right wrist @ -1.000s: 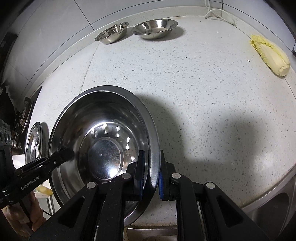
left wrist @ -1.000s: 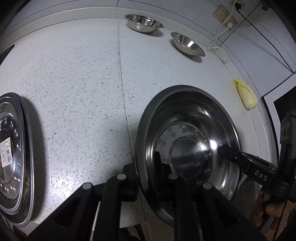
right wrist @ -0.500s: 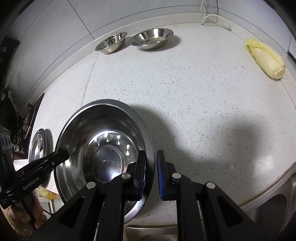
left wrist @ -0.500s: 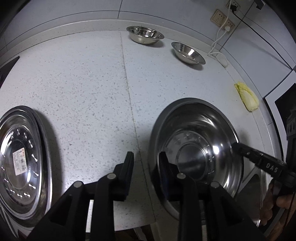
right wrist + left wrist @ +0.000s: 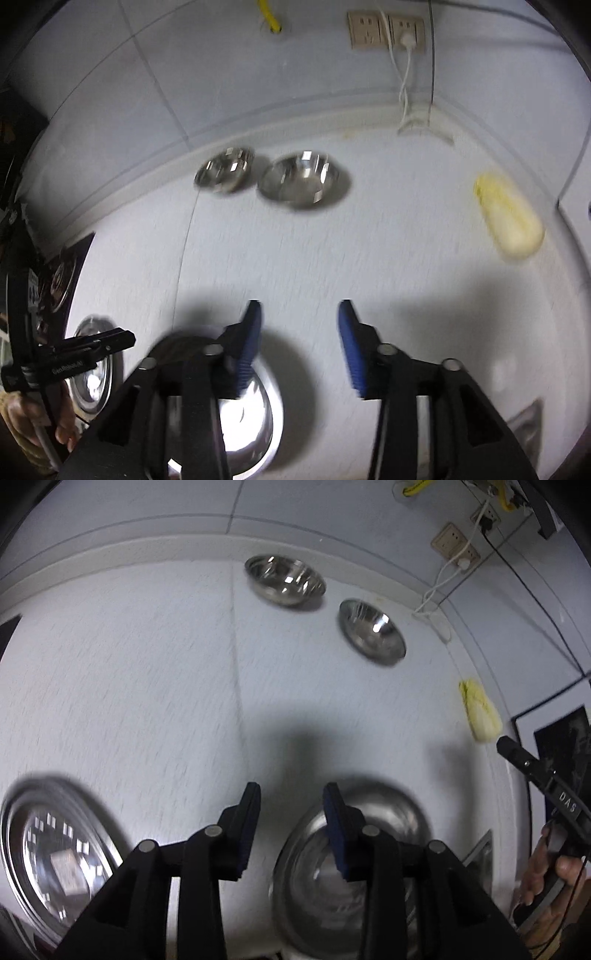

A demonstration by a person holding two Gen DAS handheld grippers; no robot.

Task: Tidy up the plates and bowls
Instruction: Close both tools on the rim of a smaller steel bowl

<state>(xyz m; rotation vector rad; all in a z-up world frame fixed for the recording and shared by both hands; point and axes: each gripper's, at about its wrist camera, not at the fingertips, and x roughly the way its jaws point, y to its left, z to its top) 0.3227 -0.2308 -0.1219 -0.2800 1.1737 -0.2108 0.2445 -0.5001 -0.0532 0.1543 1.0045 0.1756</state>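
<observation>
Left wrist view showed my left claw had let go of the big steel bowl, jaws opening, empty, lifted clear. My right claw had released too, also opening. That smooth, shiny round bowl sat on the speckled worktop, placement likely done; two small bowls waited well beyond it.

Large steel bowl upright near counter edge; two small bowls by wall

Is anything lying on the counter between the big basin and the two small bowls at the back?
No; bare countertop separates the big basin from the two small bowls, as the left wrist view shows.
</observation>
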